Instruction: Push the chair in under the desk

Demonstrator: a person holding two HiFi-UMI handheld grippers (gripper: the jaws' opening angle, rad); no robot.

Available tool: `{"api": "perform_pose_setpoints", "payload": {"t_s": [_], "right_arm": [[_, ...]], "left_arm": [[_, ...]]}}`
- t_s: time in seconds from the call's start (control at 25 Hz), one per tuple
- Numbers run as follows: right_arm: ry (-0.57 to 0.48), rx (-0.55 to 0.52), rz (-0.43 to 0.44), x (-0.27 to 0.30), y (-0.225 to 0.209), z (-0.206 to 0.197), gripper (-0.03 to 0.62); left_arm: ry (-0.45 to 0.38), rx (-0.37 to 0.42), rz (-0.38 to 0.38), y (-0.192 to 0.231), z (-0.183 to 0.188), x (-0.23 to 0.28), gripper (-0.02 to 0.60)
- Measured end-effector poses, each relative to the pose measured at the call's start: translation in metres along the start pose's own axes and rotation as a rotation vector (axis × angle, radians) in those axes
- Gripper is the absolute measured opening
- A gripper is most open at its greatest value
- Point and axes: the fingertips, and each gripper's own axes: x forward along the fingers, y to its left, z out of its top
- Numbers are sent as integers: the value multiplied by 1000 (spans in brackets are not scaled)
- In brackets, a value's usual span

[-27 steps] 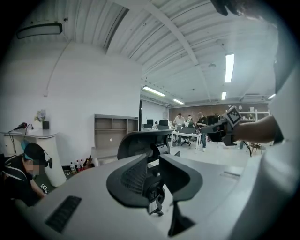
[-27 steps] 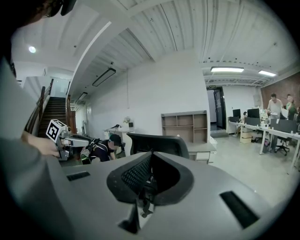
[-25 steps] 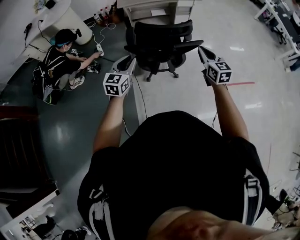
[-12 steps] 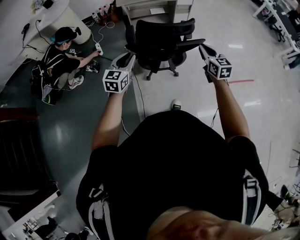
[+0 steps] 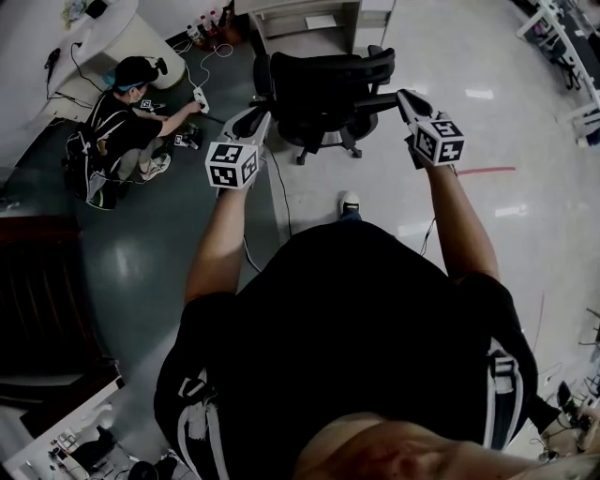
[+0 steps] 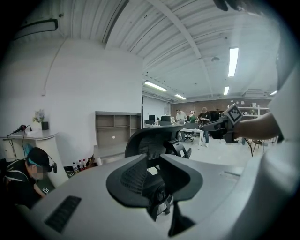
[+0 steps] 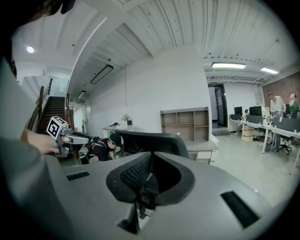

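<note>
A black mesh office chair (image 5: 323, 84) stands on the floor just in front of the pale desk with shelves (image 5: 314, 11), its back toward me. My left gripper (image 5: 258, 114) is at the chair's left armrest, its jaws a narrow gap apart with nothing between them. My right gripper (image 5: 403, 96) is shut and rests against the end of the right armrest. In the left gripper view the chair back (image 6: 150, 143) fills the space just beyond the left gripper (image 6: 153, 161). The chair back (image 7: 150, 138) shows likewise beyond the right gripper (image 7: 150, 157).
A person (image 5: 122, 112) crouches on the dark floor at the left, beside cables and a power strip (image 5: 199, 94). A white rounded counter (image 5: 103, 37) stands behind them. A red tape line (image 5: 483, 171) marks the light floor on the right. My shoe (image 5: 349, 202) is behind the chair.
The chair has rolled a little toward the desk and turned squarer to it. Both grippers have followed it forward, and my foot has stepped into view.
</note>
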Motion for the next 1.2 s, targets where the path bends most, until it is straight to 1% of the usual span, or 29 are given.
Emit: {"api": "perform_pose_setpoints", "payload": {"t_s": [0.16, 0.36, 0.52, 0.72, 1.0, 1.2], "right_arm": [[3, 18, 14, 19, -22, 1, 10], [27, 41, 19, 39, -53, -6, 11], [53, 37, 42, 55, -75, -16, 14], [75, 34, 85, 72, -86, -15, 20], [103, 33, 146, 89, -108, -25, 23], [148, 39, 141, 91, -111, -41, 25]], "left_arm": [[11, -11, 17, 11, 5, 26, 87], [38, -28, 35, 22, -1, 57, 87], [65, -32, 52, 32, -5, 76, 87], [95, -36, 86, 40, -13, 95, 87], [127, -39, 117, 45, -23, 113, 87], [135, -58, 121, 48, -29, 114, 87]]}}
